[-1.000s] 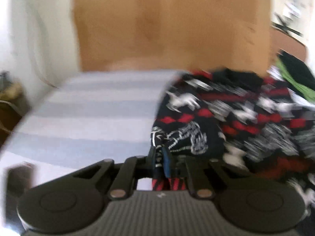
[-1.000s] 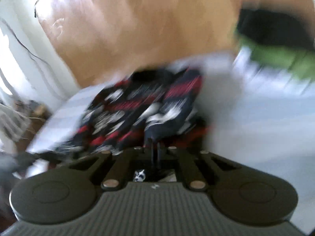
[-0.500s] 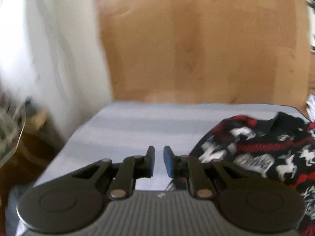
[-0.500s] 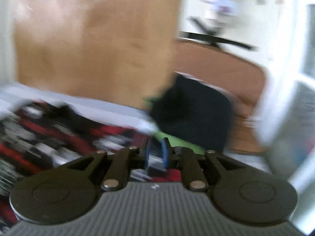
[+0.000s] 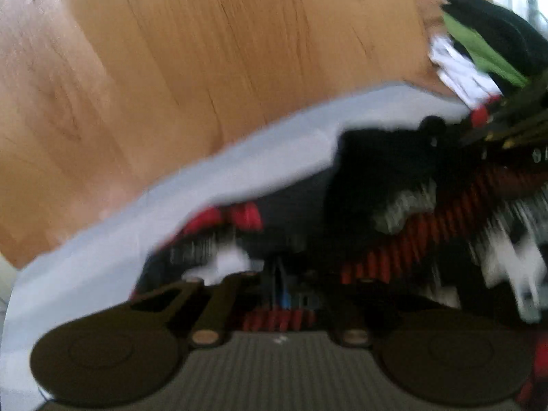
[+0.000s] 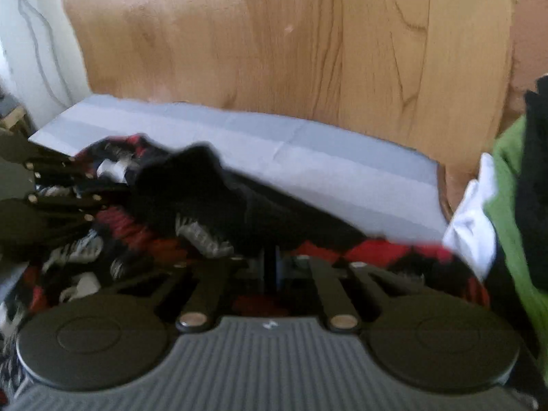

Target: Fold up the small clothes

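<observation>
A small black, red and white patterned sweater (image 5: 404,205) lies rumpled on the pale striped sheet (image 5: 239,157); it also shows in the right wrist view (image 6: 191,205). My left gripper (image 5: 284,294) has its jaws together on the sweater's edge. My right gripper (image 6: 272,267) has its jaws together on another edge of the sweater. The left gripper's arms (image 6: 44,185) show at the left of the right wrist view. Both views are blurred.
A wooden headboard (image 6: 274,44) stands behind the sheet (image 6: 308,157). A pile of green, black and white clothes (image 6: 507,198) lies at the right; it also shows in the left wrist view (image 5: 479,44). A white wall with a cable (image 6: 30,34) is at far left.
Half a second ago the left jaws stood apart beside the sweater; now they are together on its edge. The right gripper has swung back from the clothes pile onto the sweater.
</observation>
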`<action>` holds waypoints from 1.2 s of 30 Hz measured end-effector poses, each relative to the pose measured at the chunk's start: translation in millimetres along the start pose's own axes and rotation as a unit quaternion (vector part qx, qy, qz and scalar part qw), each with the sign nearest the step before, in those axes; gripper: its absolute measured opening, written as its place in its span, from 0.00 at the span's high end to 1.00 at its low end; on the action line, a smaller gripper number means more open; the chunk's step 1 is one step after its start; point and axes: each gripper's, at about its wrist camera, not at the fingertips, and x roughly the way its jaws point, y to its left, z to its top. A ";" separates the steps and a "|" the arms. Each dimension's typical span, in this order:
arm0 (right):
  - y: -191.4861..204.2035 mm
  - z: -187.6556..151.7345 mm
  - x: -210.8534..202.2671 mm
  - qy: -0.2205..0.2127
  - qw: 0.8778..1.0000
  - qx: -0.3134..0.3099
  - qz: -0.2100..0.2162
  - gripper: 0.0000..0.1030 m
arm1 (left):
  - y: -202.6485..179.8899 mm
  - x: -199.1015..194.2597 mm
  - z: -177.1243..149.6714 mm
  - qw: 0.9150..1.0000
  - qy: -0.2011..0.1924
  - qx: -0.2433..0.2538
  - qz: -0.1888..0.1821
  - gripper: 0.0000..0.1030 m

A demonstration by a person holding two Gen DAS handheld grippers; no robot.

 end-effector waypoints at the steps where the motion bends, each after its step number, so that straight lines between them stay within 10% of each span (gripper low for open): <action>1: -2.5 10.9 8.3 -0.022 0.999 0.009 -0.026 0.92 | 2.6 10.6 11.3 1.000 0.000 -0.020 0.003 0.97; 6: -21.2 35.6 18.2 -0.071 0.991 0.084 -0.071 0.85 | 35.4 37.7 46.1 0.980 -0.012 -0.180 0.080 0.94; 12: -14.3 -8.7 -43.3 -0.091 0.994 0.048 -0.028 0.66 | 60.1 -10.7 4.3 0.981 -0.034 -0.163 0.098 0.80; 20: -7.9 -120.3 -139.8 -0.072 0.992 0.077 0.066 0.65 | 61.7 -119.2 -110.8 0.984 -0.012 -0.179 -0.016 0.69; 28: 19.7 -193.5 -167.3 -0.030 0.992 0.099 0.074 0.64 | 12.4 -181.3 -181.3 0.974 -0.010 -0.189 -0.129 0.69; 30: 29.8 -200.2 -171.4 -0.037 0.993 0.087 0.065 0.65 | 3.0 -182.4 -189.0 0.975 0.001 -0.177 -0.135 0.68; 32: 39.0 -207.0 -178.1 -0.050 0.995 0.071 0.056 0.88 | -11.4 -187.2 -194.6 0.982 -0.005 -0.155 -0.111 0.68; 36: 34.7 -211.5 -205.5 -0.083 0.994 0.058 -0.033 0.91 | -12.3 -199.3 -194.6 0.985 -0.011 -0.147 -0.092 0.90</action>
